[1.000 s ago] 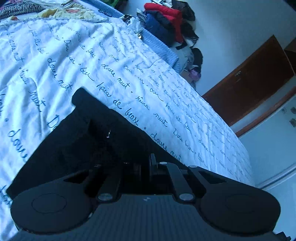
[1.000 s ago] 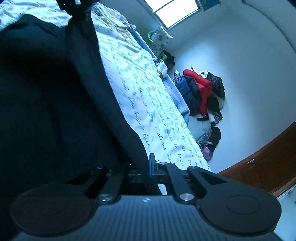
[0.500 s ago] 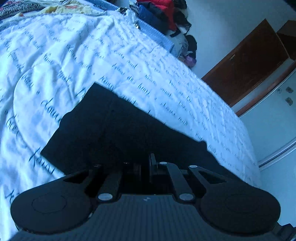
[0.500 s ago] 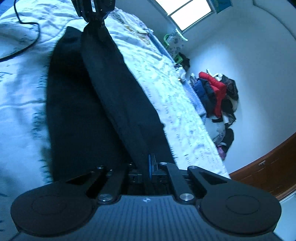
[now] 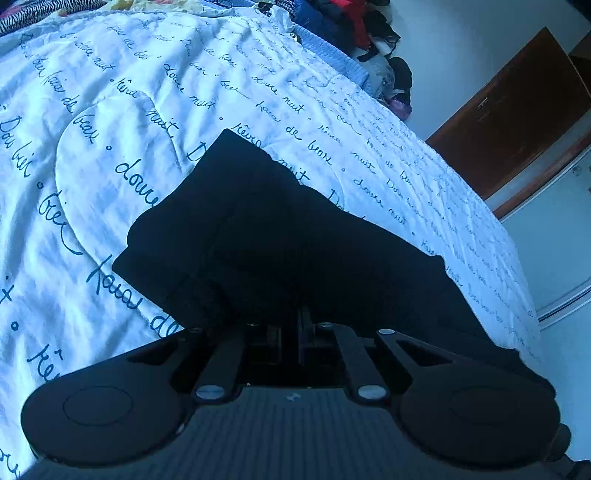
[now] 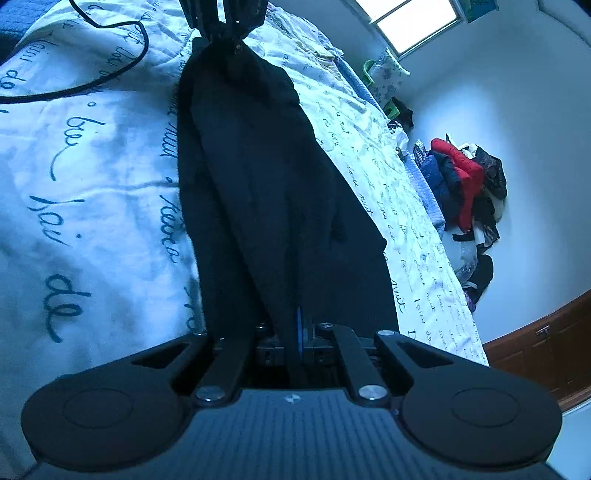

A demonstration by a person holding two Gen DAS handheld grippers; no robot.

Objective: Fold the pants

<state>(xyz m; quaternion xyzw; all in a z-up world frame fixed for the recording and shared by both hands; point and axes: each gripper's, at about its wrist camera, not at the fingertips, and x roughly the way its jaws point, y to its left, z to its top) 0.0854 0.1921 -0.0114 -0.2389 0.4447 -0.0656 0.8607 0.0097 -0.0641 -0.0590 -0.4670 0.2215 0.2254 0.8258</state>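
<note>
Pants (image 6: 258, 192), black and doubled lengthwise, lie stretched along the bed (image 6: 92, 192), one end at each pair of tongs; in the right wrist view the cloth runs as a long dark band from the near edge to the far end, a folded layer lying on top of a wider one; the right tongs (image 6: 297, 332) are closed on the near end, the fabric pinched between the pads; the left tongs (image 6: 225, 35) stand at the far end of the band, clamped on the cloth there; in the left wrist view the left tongs (image 5: 291, 328) are shut on the pants (image 5: 280, 236), which spread ahead over the sheet. The bed's white cover carries dark script; a black cable (image 6: 110, 70) loops on it to the left of the pants; far right, a heap of clothes (image 6: 465, 184) lies against the wall; a window (image 6: 413, 22) sits above.
</note>
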